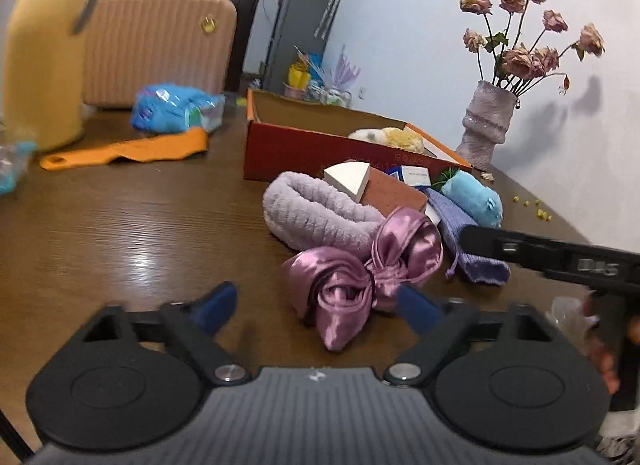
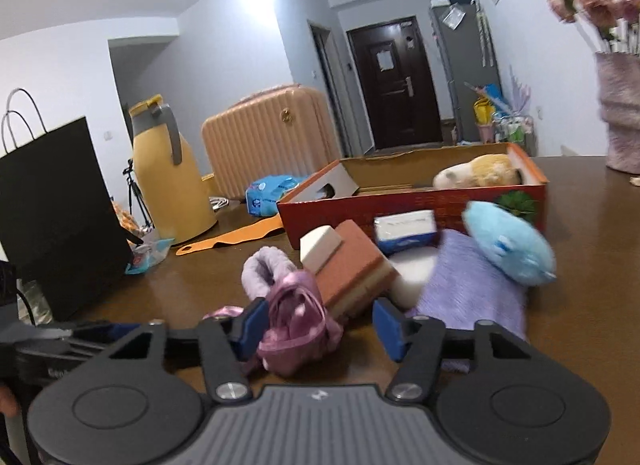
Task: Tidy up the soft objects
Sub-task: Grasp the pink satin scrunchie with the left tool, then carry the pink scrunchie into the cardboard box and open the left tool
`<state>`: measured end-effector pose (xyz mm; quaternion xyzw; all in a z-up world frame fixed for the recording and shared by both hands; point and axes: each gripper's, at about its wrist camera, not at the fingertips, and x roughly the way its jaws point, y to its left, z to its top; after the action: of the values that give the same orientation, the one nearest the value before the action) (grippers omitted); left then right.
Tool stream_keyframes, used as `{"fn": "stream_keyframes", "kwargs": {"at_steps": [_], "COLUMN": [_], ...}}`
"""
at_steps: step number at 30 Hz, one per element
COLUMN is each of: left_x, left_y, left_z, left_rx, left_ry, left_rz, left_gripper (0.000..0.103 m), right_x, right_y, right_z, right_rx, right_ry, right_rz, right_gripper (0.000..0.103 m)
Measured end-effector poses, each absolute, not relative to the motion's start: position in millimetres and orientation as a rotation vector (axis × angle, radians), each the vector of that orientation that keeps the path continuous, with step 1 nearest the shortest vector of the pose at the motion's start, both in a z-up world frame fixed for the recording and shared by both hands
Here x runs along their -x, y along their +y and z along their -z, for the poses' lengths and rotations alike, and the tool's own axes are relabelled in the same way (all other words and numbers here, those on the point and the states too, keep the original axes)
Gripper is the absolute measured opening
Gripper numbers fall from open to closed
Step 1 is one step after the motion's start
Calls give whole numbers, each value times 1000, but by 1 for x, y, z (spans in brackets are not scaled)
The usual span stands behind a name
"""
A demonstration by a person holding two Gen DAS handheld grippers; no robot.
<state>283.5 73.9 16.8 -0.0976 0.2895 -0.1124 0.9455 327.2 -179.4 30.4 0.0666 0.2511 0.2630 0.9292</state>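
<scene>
A pink satin bow point(image 1: 360, 269) lies on the brown table point(image 1: 140, 225), in front of a pile of soft things. The pile holds a lilac fluffy band point(image 1: 316, 213), a brick-red sponge point(image 1: 394, 191), a white wedge point(image 1: 348, 179), a purple cloth point(image 1: 468, 241) and a blue plush point(image 1: 476, 197). My left gripper point(image 1: 316, 307) is open; the bow sits just ahead, near its right pad. My right gripper point(image 2: 320, 329) stands open around the bow point(image 2: 296, 325), with a gap at the right pad. Behind the pile, a red box point(image 2: 400, 205) holds a yellow-white plush point(image 2: 480, 171).
A yellow thermos point(image 1: 44, 57), a pink suitcase point(image 1: 160, 45), a blue packet point(image 1: 172, 109) and an orange strip point(image 1: 128, 149) are at the far left. A vase of dried roses point(image 1: 486, 121) stands by the wall. A black paper bag point(image 2: 60, 217) stands at the left.
</scene>
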Motion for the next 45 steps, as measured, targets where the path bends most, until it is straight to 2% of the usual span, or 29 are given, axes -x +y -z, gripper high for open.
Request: {"fn": "stream_keyframes", "kwargs": {"at_steps": [1, 2, 4, 5, 6, 8, 13, 17, 21, 33, 40, 45], "left_x": [-289, -296, -305, -310, -314, -319, -325, -307, -274, -208, -240, -310], "left_y": [75, 77, 81, 86, 89, 93, 89, 72, 57, 31, 23, 36], "left_z": [-14, -11, -3, -1, 0, 3, 4, -1, -8, -47, -102, -147], "left_rx": [206, 218, 254, 287, 315, 342, 336, 294, 285, 278, 214, 232], "left_ry": [597, 604, 631, 652, 657, 653, 673, 664, 644, 550, 420, 322], "left_rz": [240, 257, 290, 326, 369, 406, 450, 426, 404, 405, 444, 467], "left_gripper": [70, 65, 60, 51, 48, 42, 34, 30, 27, 26, 25, 24], "right_x": [-337, -347, -361, -366, -370, -377, -377, -360, -334, -257, -280, -356], "right_y": [-172, -164, -151, -146, -143, -139, -153, -161, -168, -210, -222, -212], "right_z": [-29, -26, -20, -16, -11, -3, 4, 2, -5, -32, -79, -123], "right_rx": [-124, -108, -87, -82, -79, -83, -159, -159, -147, -192, -189, -168], "right_ry": [528, 544, 580, 597, 614, 643, 673, 665, 653, 544, 440, 449], "right_rz": [-546, -554, -564, -574, -583, -588, -556, -548, -579, -610, -636, -681], "right_gripper": [51, 44, 37, 32, 26, 23, 24, 25, 15, 15, 15, 15]}}
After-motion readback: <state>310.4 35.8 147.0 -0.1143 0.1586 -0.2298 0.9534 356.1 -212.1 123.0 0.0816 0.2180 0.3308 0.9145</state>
